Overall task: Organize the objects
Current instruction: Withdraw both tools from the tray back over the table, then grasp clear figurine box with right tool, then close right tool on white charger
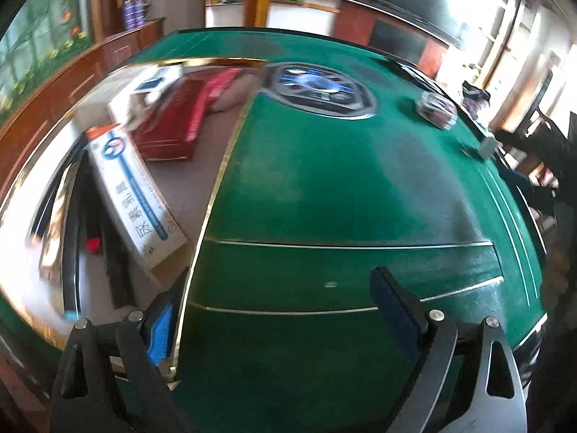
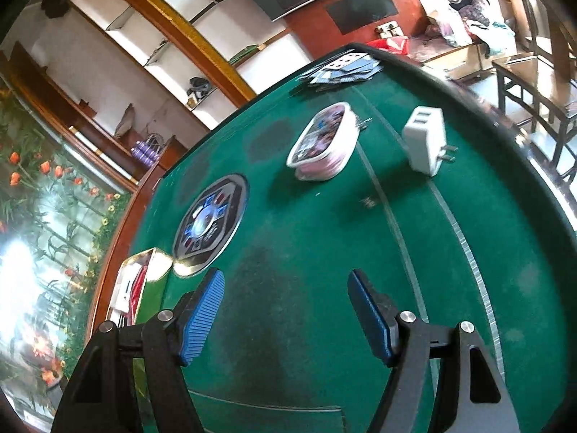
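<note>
My left gripper [image 1: 281,310] is open and empty, low over the green felt table [image 1: 342,187], with its left finger beside the gold rim of an open tray [image 1: 216,180]. The tray holds a white long box with blue print [image 1: 137,195] and a red box [image 1: 173,130]. My right gripper [image 2: 285,310] is open and empty above the felt. Ahead of it lie a white oval case with a picture lid [image 2: 324,140], a white plug adapter [image 2: 425,140] and a spread of playing cards [image 2: 342,68]. The oval case shows blurred in the left wrist view [image 1: 438,110].
A round metal control panel [image 1: 321,88] sits in the table's middle, also in the right wrist view [image 2: 211,220]. The tray shows at the right view's lower left [image 2: 144,288]. Wooden shelves [image 2: 162,47] and a dark chair [image 2: 533,83] stand beyond the table.
</note>
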Action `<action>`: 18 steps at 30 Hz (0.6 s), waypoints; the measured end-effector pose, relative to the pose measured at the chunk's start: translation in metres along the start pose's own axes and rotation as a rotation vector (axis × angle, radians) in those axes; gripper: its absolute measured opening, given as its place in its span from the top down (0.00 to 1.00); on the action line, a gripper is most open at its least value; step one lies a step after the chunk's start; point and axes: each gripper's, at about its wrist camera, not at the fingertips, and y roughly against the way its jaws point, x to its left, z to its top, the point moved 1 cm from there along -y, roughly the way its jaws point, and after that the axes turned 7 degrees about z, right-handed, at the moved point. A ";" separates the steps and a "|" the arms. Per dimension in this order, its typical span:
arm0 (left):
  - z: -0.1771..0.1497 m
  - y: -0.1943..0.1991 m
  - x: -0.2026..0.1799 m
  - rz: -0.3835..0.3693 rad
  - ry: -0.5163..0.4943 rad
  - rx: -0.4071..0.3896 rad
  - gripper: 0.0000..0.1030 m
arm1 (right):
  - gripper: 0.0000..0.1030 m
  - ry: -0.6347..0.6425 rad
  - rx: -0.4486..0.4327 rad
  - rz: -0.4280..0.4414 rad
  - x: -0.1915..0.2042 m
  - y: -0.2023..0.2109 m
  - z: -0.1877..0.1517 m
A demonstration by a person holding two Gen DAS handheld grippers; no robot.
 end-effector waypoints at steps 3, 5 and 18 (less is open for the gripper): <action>0.005 -0.001 -0.016 -0.071 -0.018 0.010 0.10 | 0.26 0.005 -0.015 -0.036 -0.003 0.002 0.015; 0.009 0.001 -0.021 -0.075 -0.033 -0.012 0.10 | 0.26 0.012 -0.027 -0.068 -0.003 -0.002 0.030; 0.018 0.056 -0.005 -0.113 -0.072 -0.225 0.09 | 0.25 -0.049 0.076 -0.388 -0.033 -0.121 0.152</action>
